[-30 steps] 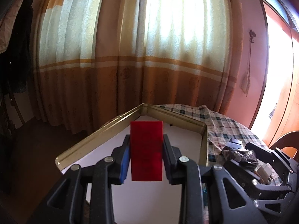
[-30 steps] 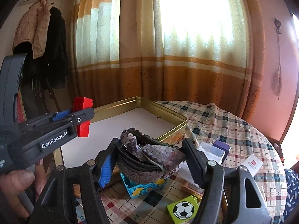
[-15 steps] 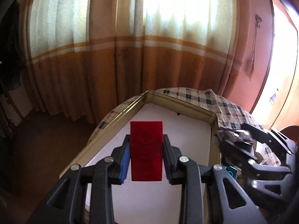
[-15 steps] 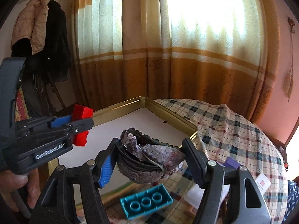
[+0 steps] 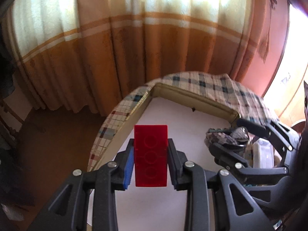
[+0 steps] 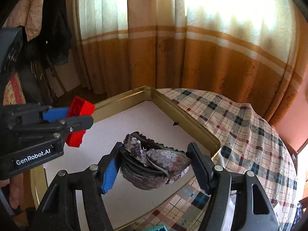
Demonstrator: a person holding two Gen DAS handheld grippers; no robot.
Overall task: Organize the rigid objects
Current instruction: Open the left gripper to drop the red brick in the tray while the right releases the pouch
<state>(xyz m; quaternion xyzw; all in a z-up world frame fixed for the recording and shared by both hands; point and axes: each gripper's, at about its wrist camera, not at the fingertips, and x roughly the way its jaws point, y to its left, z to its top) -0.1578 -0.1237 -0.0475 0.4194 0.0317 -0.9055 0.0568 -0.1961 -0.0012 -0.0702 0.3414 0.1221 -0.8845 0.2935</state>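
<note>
My left gripper (image 5: pixel 150 150) is shut on a red toy brick (image 5: pixel 150 155) and holds it above the white floor of a gold-rimmed tray (image 5: pixel 192 94). It shows at the left of the right wrist view (image 6: pixel 77 123) with the red brick (image 6: pixel 79 121). My right gripper (image 6: pixel 154 156) is shut on a purple sequined pouch (image 6: pixel 154 163) and holds it over the tray (image 6: pixel 184 123) near its right rim. The right gripper and pouch (image 5: pixel 225 136) show at the right of the left wrist view.
The tray lies on a round table with a plaid cloth (image 6: pixel 250 134). Orange and cream curtains (image 6: pixel 192 48) hang behind. Coats (image 6: pixel 48 19) hang at the far left. A clear plastic box (image 5: pixel 263 154) sits right of the tray. A teal brick edge (image 6: pixel 156 228) shows at the bottom.
Both grippers have moved forward and tilted down over the tray, each still holding its object. The pouch now hangs above the tray's white floor instead of the cloth.
</note>
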